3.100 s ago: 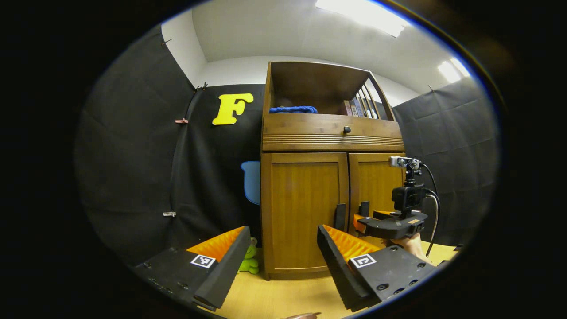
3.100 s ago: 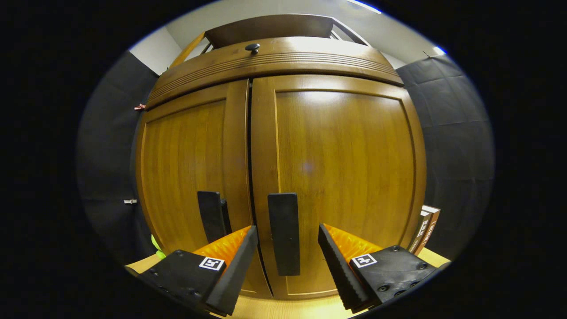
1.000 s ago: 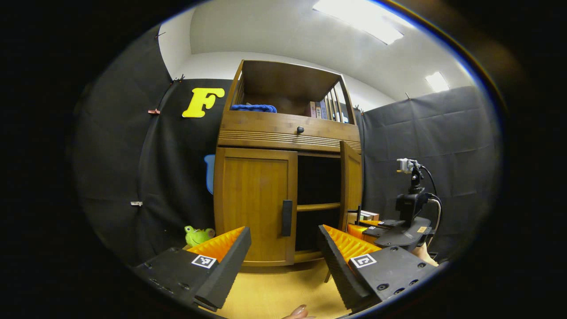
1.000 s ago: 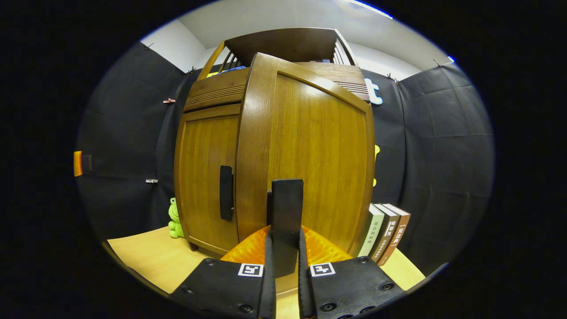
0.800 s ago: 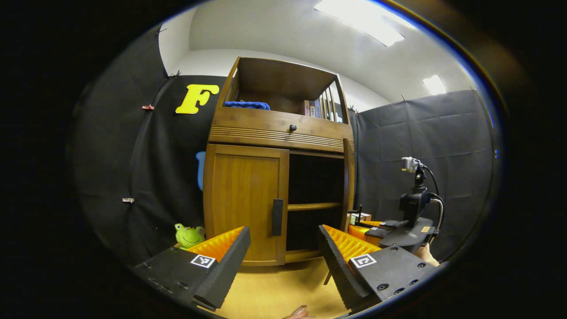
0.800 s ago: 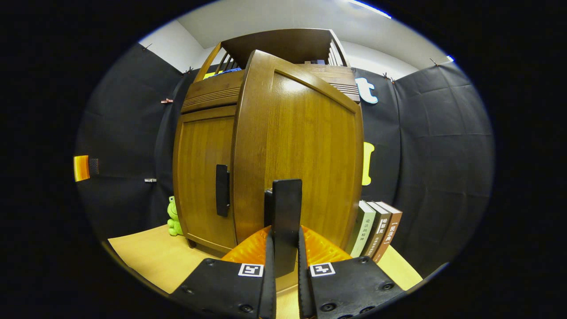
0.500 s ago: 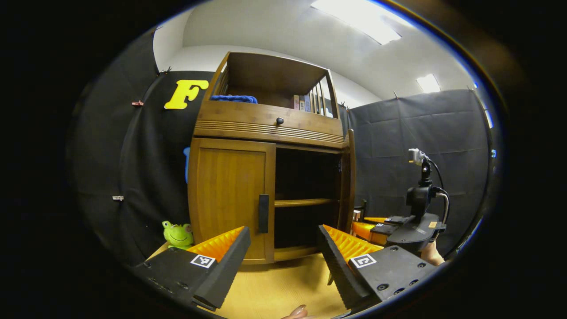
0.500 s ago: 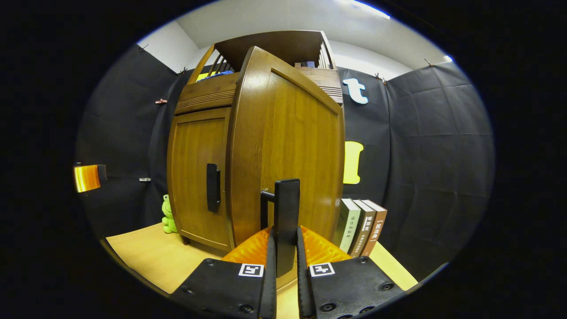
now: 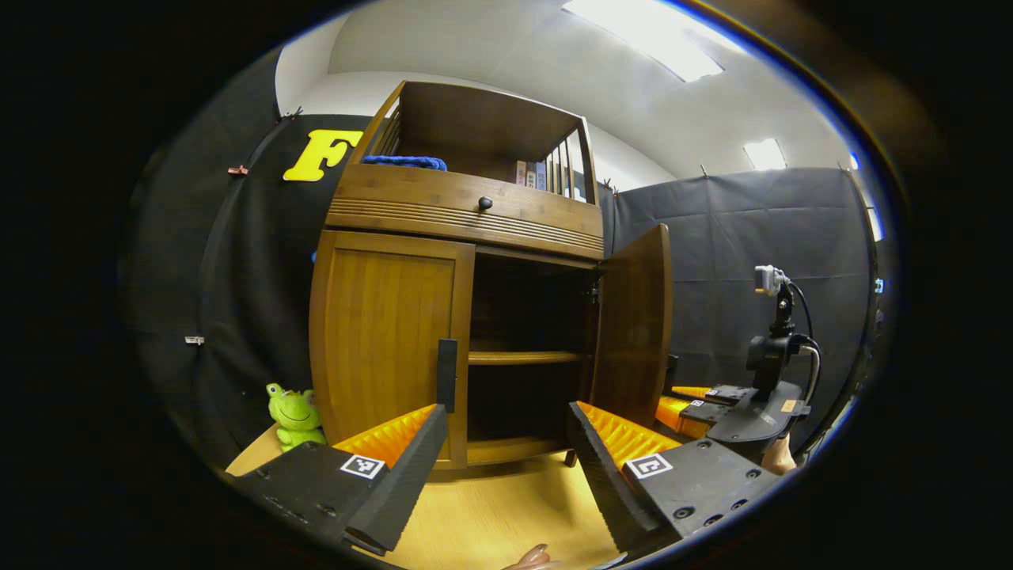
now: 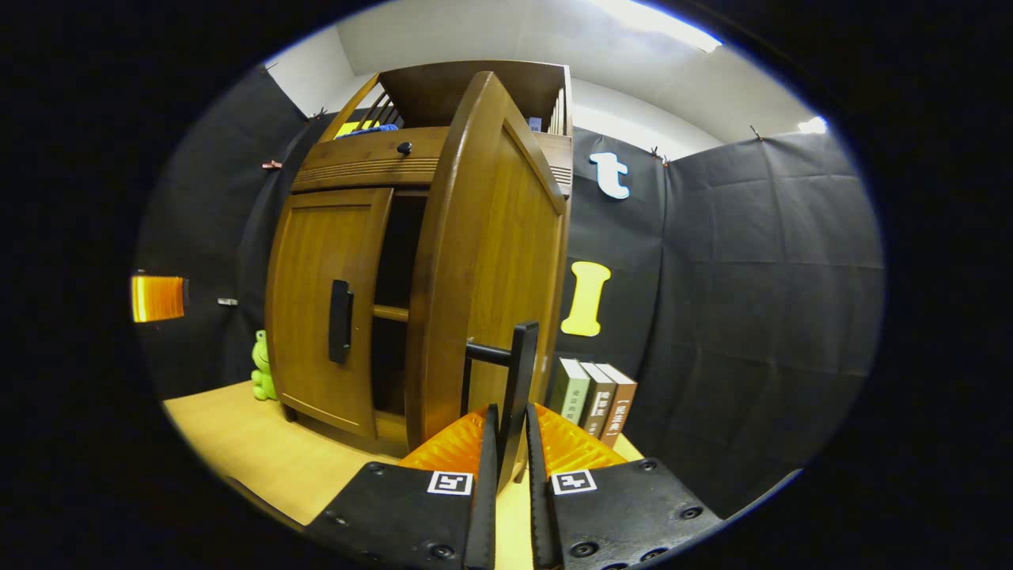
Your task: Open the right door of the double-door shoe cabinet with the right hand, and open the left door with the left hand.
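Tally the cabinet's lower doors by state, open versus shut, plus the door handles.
Open doors: 1, the right door
Shut doors: 1, the left door
Door handles: 2, the right handle and the left handle
Total: 2 doors, 2 handles

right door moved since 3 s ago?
Yes. The right door has swung outward from flush beside the closed left door, exposing the shelf; the right gripper is clamped on its handle.

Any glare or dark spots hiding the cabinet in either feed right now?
Left gripper view: ceiling lights blow out; the cabinet interior sits in deep shadow. Right gripper view: a bright sheen runs down the open right door; the handle stays sharp.
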Motion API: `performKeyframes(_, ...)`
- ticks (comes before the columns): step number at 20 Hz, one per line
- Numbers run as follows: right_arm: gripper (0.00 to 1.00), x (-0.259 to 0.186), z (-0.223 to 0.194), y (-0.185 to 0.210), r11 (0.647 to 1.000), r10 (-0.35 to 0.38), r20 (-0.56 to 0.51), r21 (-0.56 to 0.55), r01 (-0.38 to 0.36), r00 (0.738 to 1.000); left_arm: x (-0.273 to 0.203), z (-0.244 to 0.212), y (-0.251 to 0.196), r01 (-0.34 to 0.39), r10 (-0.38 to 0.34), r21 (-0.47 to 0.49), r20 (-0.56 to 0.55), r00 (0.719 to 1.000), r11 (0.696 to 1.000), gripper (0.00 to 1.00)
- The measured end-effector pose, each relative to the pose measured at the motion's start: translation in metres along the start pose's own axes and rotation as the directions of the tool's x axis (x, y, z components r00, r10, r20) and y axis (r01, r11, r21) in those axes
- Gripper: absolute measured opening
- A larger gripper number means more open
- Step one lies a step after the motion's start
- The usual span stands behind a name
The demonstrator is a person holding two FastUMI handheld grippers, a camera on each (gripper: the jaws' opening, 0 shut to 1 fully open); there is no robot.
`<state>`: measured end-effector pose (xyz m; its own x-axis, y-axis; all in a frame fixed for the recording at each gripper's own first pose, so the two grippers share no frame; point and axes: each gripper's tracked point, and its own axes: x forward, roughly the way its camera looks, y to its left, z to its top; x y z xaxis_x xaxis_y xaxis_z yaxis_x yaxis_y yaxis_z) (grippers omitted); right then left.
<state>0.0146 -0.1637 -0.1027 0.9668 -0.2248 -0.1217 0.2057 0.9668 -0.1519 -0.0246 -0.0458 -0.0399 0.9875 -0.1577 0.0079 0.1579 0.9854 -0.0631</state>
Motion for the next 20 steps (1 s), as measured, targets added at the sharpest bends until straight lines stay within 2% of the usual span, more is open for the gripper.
performKeyframes(1, 0.17, -0.001, 0.000, -0.007, 1.000, -0.014, 0.003, -0.004, 0.014, 1.000, 0.002, 0.000, -0.003, 0.009, -0.009, -0.002, 0.001, 1.000, 1.000, 0.95)
performKeyframes(2, 0.19, -0.001, -0.002, -0.014, 1.000, -0.023, -0.001, 0.005, 0.023, 1.000, 0.003, -0.001, -0.006, 0.015, -0.015, -0.002, 0.002, 1.000, 1.000, 0.95)
performKeyframes(3, 0.16, -0.001, -0.003, -0.018, 0.999, -0.023, -0.008, 0.023, 0.023, 1.000, 0.006, -0.001, -0.008, 0.020, -0.020, -0.004, 0.003, 1.000, 1.000, 0.95)
performKeyframes(4, 0.07, -0.003, -0.003, -0.024, 0.999, -0.027, -0.013, 0.038, 0.027, 1.000, 0.008, -0.003, -0.010, 0.025, -0.025, -0.007, 0.002, 1.000, 1.000, 0.95)
performKeyframes(5, 0.12, -0.005, -0.003, -0.030, 0.998, -0.031, -0.016, 0.048, 0.032, 0.999, 0.011, -0.005, -0.011, 0.029, -0.029, -0.011, -0.002, 1.000, 1.000, 0.94)
performKeyframes(10, 0.11, -0.015, -0.005, -0.052, 0.996, -0.043, -0.015, 0.083, 0.044, 0.999, 0.027, -0.017, -0.014, 0.050, -0.051, -0.036, -0.036, 0.998, 0.998, 0.95)
performKeyframes(14, 0.11, -0.034, 0.004, -0.081, 0.992, -0.125, 0.019, 0.015, 0.125, 0.992, 0.035, -0.019, -0.020, 0.069, -0.071, -0.058, -0.035, 0.997, 0.996, 0.95)
performKeyframes(15, 0.15, -0.040, 0.007, -0.090, 0.988, -0.151, 0.028, -0.010, 0.151, 0.988, 0.036, -0.017, -0.022, 0.075, -0.077, -0.066, -0.030, 0.997, 0.995, 0.95)
performKeyframes(16, 0.15, -0.047, 0.013, -0.098, 0.984, -0.175, 0.040, -0.027, 0.176, 0.984, 0.035, -0.016, -0.022, 0.076, -0.078, -0.073, -0.023, 0.997, 0.994, 0.95)
performKeyframes(17, 0.11, -0.053, 0.020, -0.099, 0.986, -0.166, 0.054, -0.022, 0.168, 0.985, 0.034, -0.013, -0.021, 0.073, -0.075, -0.079, -0.012, 0.997, 0.994, 0.96)
performKeyframes(19, 0.10, -0.066, 0.033, -0.092, 0.990, -0.141, 0.069, 0.030, 0.139, 0.988, 0.032, -0.010, -0.018, 0.069, -0.069, -0.079, 0.004, 0.998, 0.994, 0.95)
performKeyframes(20, 0.14, -0.069, 0.039, -0.093, 0.991, -0.132, 0.077, 0.048, 0.129, 0.988, 0.032, -0.011, -0.016, 0.068, -0.067, -0.071, 0.005, 0.998, 0.995, 0.95)
